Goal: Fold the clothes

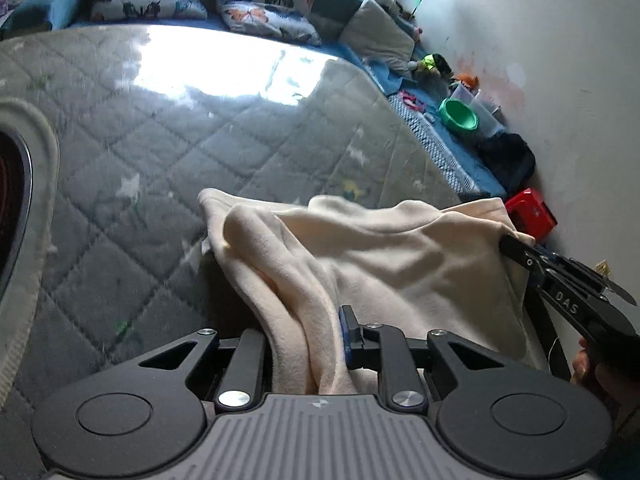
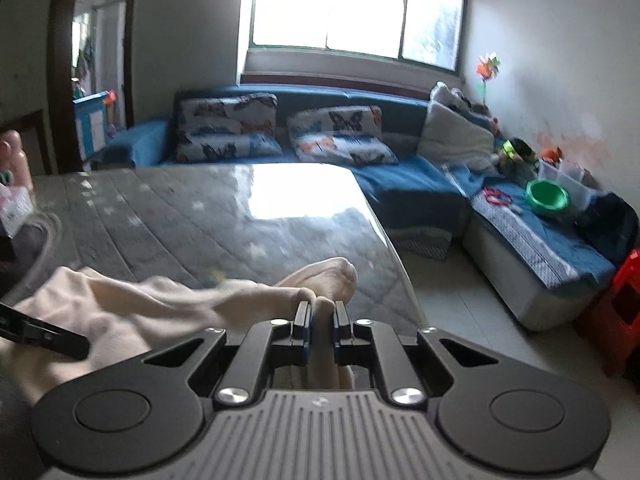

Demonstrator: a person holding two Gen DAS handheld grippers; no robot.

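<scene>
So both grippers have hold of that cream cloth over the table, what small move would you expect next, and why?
Probably lowering the cream garment onto the quilted table and spreading it flat. The left gripper and the right gripper each pinch a bunched edge, and the fabric between them hangs crumpled, so it seems to need laying out before a clean fold can start.

The cream garment (image 1: 360, 248) hides the left gripper's (image 1: 306, 344) left finger, and the tabletop (image 1: 160, 152) is motion-blurred.
</scene>
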